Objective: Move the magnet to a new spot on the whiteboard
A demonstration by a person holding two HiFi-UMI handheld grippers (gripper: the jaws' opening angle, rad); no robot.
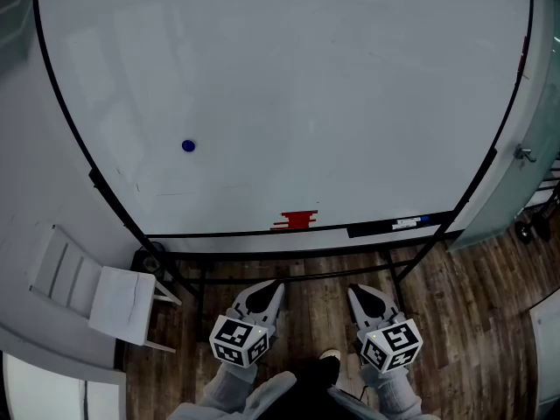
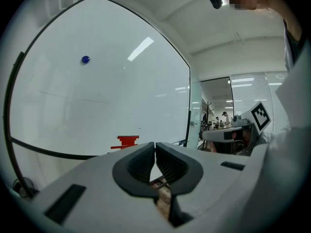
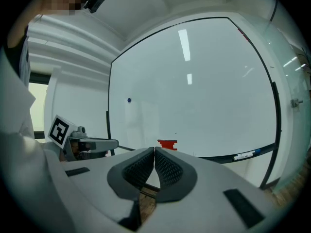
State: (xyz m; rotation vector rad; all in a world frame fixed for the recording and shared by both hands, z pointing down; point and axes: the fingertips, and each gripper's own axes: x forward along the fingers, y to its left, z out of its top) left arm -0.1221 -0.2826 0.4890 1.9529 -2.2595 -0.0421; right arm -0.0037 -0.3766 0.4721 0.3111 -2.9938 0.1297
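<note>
A small blue round magnet (image 1: 188,145) sticks to the left part of the whiteboard (image 1: 350,86); it also shows as the magnet (image 2: 85,59) in the left gripper view and the magnet (image 3: 129,100) in the right gripper view. Both grippers hang low, well short of the board, above the wooden floor. My left gripper (image 1: 273,287) is shut with nothing between its jaws, tips touching (image 2: 155,145). My right gripper (image 1: 357,293) is also shut and empty (image 3: 154,150).
A red eraser (image 1: 297,220) and a marker (image 1: 409,223) rest on the board's tray. The board's black stand (image 1: 201,278) is just ahead of the grippers. A white chair (image 1: 96,291) stands at the left. A glass door (image 1: 525,164) is at the right.
</note>
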